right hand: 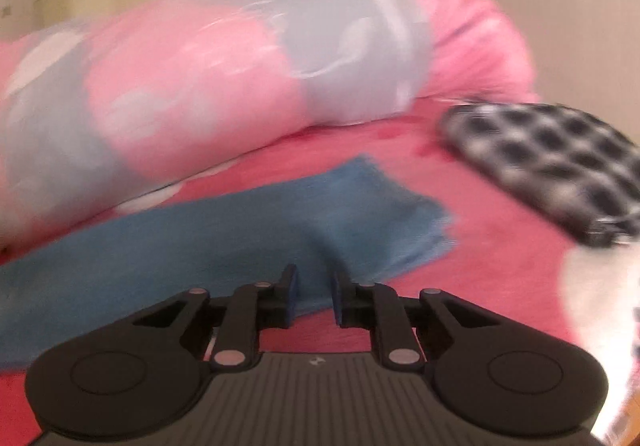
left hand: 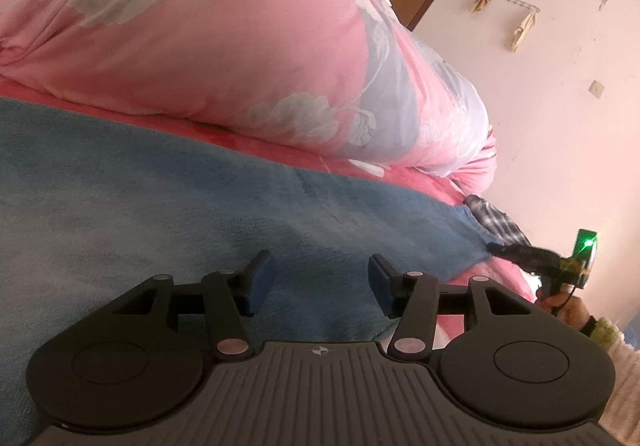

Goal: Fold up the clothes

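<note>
Here, your left gripper [left hand: 318, 280] hangs over the blue jeans [left hand: 168, 214], its jaws partly apart with nothing between them. The jeans lie flat on the pink bed [right hand: 500, 230], filling the left and middle of the left view. Your right gripper [right hand: 315, 296] has its jaws close together, a small gap showing, and they grip nothing. A pink flowered quilt [left hand: 192, 30] is bunched up behind the jeans. A black-and-white checked garment [right hand: 560, 166] lies at the right.
</note>
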`<action>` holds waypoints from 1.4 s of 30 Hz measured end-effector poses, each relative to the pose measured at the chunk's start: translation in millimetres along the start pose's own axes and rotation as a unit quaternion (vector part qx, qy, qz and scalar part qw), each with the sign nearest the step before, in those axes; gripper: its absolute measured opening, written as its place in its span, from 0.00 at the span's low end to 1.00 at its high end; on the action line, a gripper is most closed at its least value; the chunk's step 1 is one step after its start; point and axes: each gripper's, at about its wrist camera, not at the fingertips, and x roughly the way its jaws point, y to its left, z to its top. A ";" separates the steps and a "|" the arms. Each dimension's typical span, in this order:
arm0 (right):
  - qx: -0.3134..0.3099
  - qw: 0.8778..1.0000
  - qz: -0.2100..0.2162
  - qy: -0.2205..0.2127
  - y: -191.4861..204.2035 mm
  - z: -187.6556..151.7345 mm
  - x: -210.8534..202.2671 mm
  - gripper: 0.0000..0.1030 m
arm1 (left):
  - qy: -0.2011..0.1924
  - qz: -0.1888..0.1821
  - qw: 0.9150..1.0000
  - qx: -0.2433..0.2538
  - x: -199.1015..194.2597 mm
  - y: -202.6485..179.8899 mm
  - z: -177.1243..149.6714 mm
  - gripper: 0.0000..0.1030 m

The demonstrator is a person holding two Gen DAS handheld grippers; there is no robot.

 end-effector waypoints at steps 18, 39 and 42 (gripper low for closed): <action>0.049 0.999 0.012 -0.008 2.5 45.0 -5.2 0.15 | -0.019 0.011 1.000 -0.007 -1.9 4.7 0.8 0.52; 0.089 0.991 0.070 0.067 20.1 70.9 52.4 0.22 | -0.007 0.043 0.998 0.040 3.1 -3.8 -3.2 0.58; 0.058 0.986 0.119 0.105 52.5 59.1 58.1 0.23 | -0.007 0.042 0.998 0.039 0.5 -4.0 -3.2 0.58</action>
